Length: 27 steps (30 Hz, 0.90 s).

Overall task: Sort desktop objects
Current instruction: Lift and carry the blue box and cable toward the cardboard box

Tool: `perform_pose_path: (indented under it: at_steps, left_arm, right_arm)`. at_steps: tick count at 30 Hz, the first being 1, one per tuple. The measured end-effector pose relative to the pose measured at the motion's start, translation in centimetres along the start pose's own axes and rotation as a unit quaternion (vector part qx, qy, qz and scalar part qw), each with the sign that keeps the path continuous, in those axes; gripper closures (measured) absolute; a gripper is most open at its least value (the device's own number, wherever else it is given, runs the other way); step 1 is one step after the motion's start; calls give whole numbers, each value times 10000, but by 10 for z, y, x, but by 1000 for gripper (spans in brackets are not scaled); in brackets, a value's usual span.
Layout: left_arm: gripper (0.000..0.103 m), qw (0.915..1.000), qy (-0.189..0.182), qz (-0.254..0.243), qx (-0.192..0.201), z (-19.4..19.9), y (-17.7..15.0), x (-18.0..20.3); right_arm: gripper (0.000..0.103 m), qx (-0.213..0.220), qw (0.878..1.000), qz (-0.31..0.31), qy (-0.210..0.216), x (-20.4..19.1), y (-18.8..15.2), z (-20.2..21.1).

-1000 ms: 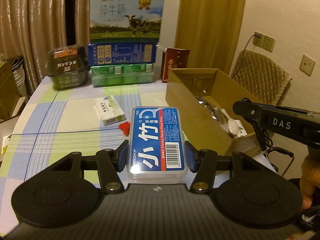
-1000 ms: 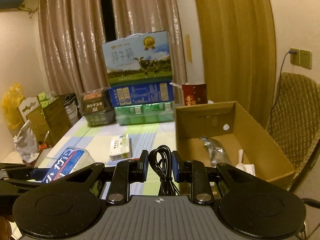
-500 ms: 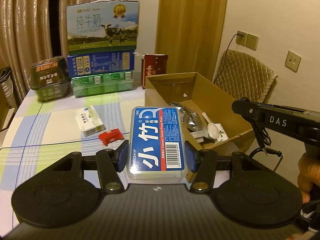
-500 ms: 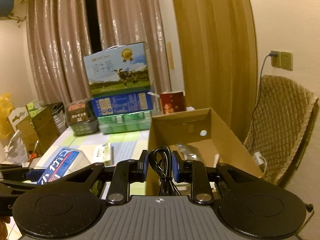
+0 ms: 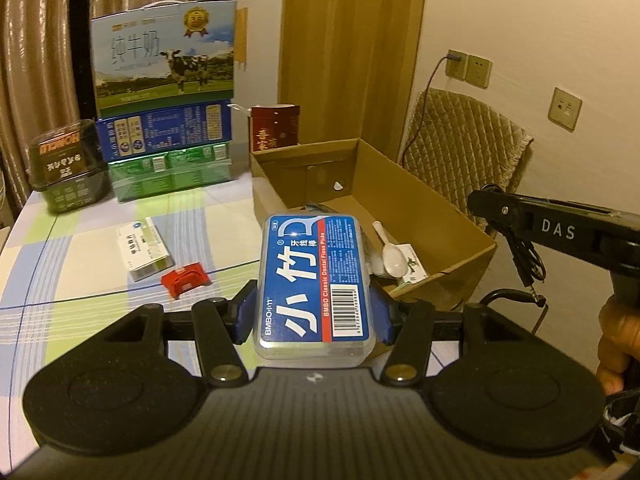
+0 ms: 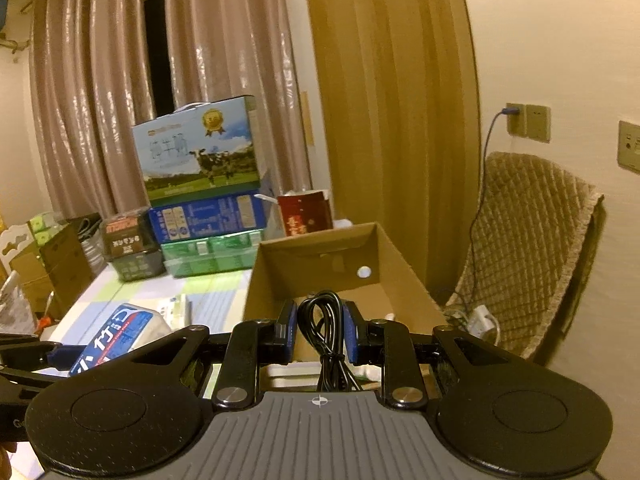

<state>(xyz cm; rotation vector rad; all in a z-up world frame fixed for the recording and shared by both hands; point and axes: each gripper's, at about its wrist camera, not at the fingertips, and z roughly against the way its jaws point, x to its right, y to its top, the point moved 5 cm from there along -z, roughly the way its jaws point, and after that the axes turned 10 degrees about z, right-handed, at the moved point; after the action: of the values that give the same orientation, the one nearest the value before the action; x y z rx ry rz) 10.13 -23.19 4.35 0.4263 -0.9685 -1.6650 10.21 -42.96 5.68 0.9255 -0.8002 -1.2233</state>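
My left gripper point(image 5: 314, 316) is shut on a blue dental floss pick box point(image 5: 314, 284), held above the table's right part, just before the near left corner of the open cardboard box point(image 5: 440, 208). In the right wrist view the same floss box point(image 6: 120, 332) shows at lower left. My right gripper point(image 6: 320, 332) is shut on a coiled black cable point(image 6: 322, 320), over the near end of the cardboard box point(image 6: 400, 264). From the left wrist view the cable point(image 5: 526, 256) hangs below the right gripper's arm. A white spoon point(image 5: 390, 254) and a small card lie inside the cardboard box.
On the checked tablecloth point(image 5: 80, 264) lie a white medicine box point(image 5: 144, 252) and a red packet point(image 5: 186, 280). Stacked milk cartons point(image 5: 164, 96), a dark tub point(image 5: 66, 164) and a red box point(image 5: 276, 128) stand at the back. A quilted chair point(image 5: 460, 148) is at right.
Both grippers have swung right and forward toward the cardboard box, each keeping its hold. The cardboard box now sits more central and closer in both views.
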Motion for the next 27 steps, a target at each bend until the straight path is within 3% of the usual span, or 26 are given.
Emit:
perform_pose_path:
  at_steps: [13, 27]
  left_arm:
    - [52, 9994, -190, -227, -153, -21, 1, 36]
    - [52, 9986, -316, -314, -299, -47, 4, 58]
  right_arm:
    - [82, -110, 9994, -140, -283, 40, -9, 2]
    - [82, -285, 9991, -76, -308, 58, -15, -15]
